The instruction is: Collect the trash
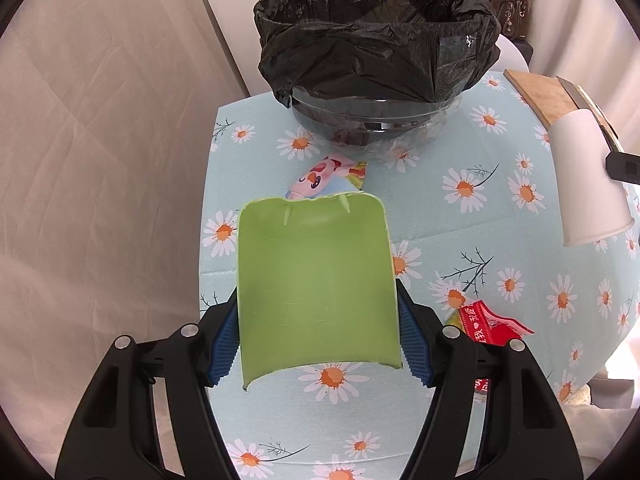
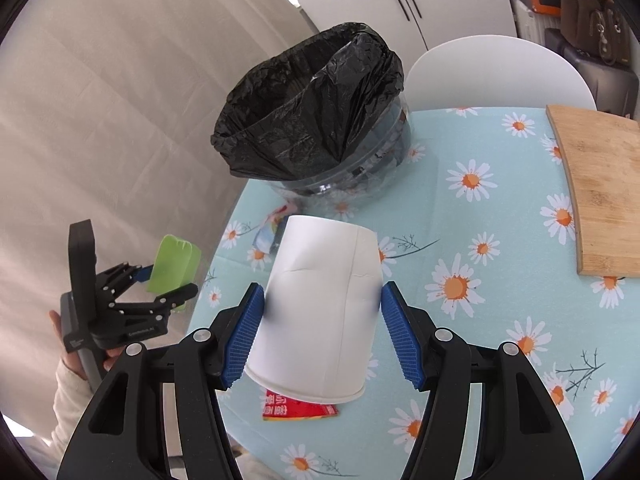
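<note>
White paper cup (image 2: 320, 308) pinched between right fingers (image 2: 244, 328), base toward the bin (image 2: 316, 120).

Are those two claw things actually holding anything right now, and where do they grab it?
Yes. The left gripper clamps a green plastic piece by its side edges. The right gripper squeezes a white paper cup across its sides.

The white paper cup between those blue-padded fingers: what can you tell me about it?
The white paper cup is plain and unprinted, with a rolled rim and a faint side seam. It is upside down and tilted, its flat base pointing toward the black-lined bin and its open mouth toward the camera. The right gripper clamps it, a ribbed blue pad pressing each side, and its wall shows slight creases. It hangs above the daisy tablecloth, partly hiding a red wrapper.
</note>
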Demonstrator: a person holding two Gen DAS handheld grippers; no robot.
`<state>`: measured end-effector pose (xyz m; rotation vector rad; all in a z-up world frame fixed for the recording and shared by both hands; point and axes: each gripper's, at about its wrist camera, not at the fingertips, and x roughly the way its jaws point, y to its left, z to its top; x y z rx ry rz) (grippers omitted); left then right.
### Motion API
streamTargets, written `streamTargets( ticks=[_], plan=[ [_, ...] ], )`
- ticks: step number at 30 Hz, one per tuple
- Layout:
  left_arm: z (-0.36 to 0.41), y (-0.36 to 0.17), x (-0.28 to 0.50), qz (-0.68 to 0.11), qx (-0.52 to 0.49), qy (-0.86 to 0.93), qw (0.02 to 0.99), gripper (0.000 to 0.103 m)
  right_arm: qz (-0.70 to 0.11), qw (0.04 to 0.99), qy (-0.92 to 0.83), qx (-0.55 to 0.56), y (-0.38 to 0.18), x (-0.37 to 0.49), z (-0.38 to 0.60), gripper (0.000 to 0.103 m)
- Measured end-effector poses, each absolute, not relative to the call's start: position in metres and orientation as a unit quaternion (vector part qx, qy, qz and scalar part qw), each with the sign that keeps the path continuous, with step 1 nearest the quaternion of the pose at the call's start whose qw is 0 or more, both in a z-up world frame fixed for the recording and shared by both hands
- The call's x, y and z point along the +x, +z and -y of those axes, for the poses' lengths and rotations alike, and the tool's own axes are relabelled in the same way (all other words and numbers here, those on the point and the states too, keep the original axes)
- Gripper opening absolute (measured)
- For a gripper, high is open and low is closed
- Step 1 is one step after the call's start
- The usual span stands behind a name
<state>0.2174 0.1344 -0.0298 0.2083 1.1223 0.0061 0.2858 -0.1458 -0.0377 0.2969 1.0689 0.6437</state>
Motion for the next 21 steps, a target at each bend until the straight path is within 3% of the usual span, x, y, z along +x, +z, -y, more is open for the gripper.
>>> streamTargets(
  ticks=[21],
  plan=[
    [-0.122,0.062,0.241,-0.448,0.134,-0.006,0.884,0.068,-0.381,0.864,0.302,0.126,0.065,0.292,0.169,0.056]
  ],
)
